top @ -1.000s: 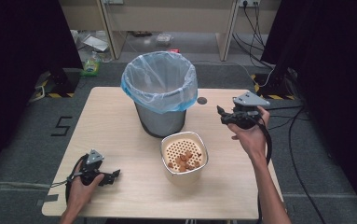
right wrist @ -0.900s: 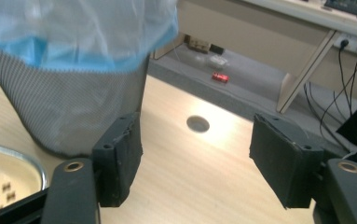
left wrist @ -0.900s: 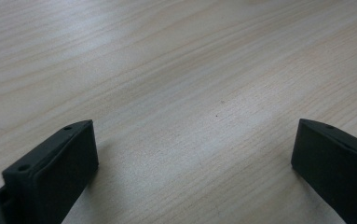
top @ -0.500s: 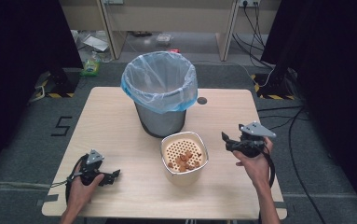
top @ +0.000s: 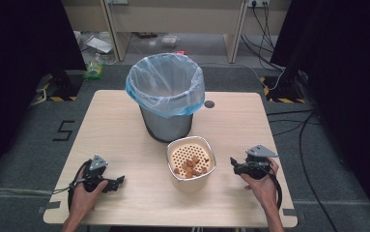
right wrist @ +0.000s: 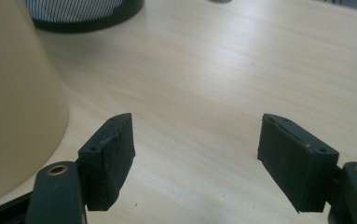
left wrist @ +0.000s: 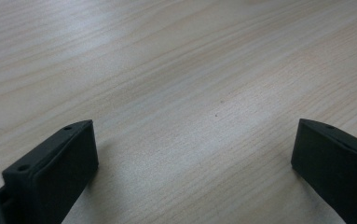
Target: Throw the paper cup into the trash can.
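Observation:
A cream bowl with a perforated insert (top: 174, 149) stands at the table's front middle, with brown bits (top: 192, 166) inside. Behind it is a grey bin lined with a blue bag (top: 165, 96). My right gripper (top: 234, 163) is low over the table, just right of the bowl and pointing at it. Its jaws have just been opening and stand open with nothing between them (right wrist: 195, 144). The bowl's wall (right wrist: 13, 93) is close on the left of the right gripper view. My left gripper (top: 120, 181) rests near the front left, open over bare wood (left wrist: 195, 154).
The wooden table (top: 115, 125) has a small dark round hole (top: 209, 104) behind the bin. The bin's dark base (right wrist: 87, 14) lies ahead of the right gripper. Cables and clutter are on the floor beyond the far edge.
The right hand has come down from beside the bin's rim to table level beside the bowl. The left hand has stayed put.

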